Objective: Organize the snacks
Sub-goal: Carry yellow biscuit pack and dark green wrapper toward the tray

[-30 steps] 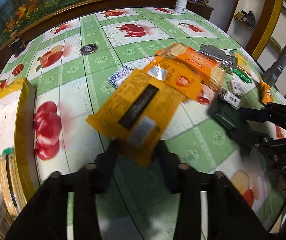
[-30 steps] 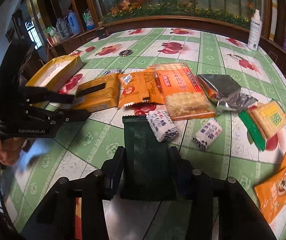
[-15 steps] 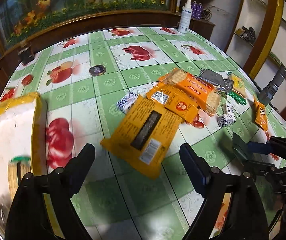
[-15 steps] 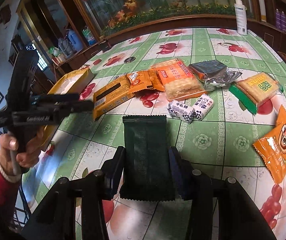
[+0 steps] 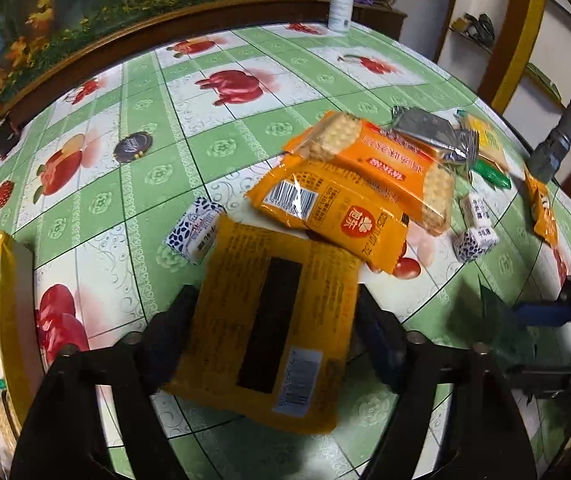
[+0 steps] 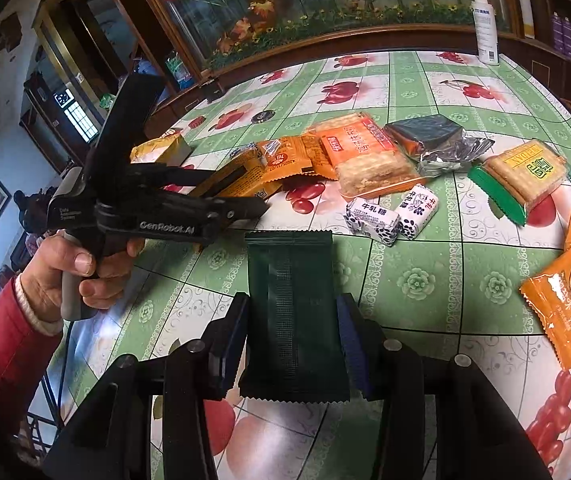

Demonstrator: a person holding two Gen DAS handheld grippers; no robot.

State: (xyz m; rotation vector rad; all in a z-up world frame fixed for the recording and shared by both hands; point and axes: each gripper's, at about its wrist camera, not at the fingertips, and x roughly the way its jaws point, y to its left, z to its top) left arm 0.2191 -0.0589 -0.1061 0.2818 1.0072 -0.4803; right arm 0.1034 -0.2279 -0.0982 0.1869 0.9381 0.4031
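While your left gripper (image 5: 275, 320) straddles the flat yellow-orange foil snack packet with the black stripe (image 5: 273, 320), its fingers sit wide at either long edge, and whether they already pinch it you cannot tell. Beyond the fingertips, that packet's far end tucks under a smaller orange barcode sachet (image 5: 329, 216), so lifting could drag the sachet and the blue-and-white wrapped candy (image 5: 195, 232) just left of the tips. Your right gripper (image 6: 293, 336) is closed on the dark green crimped sachet (image 6: 291, 304), pinched only by its thin sides; the slick film could buckle and slip out between the fingers.
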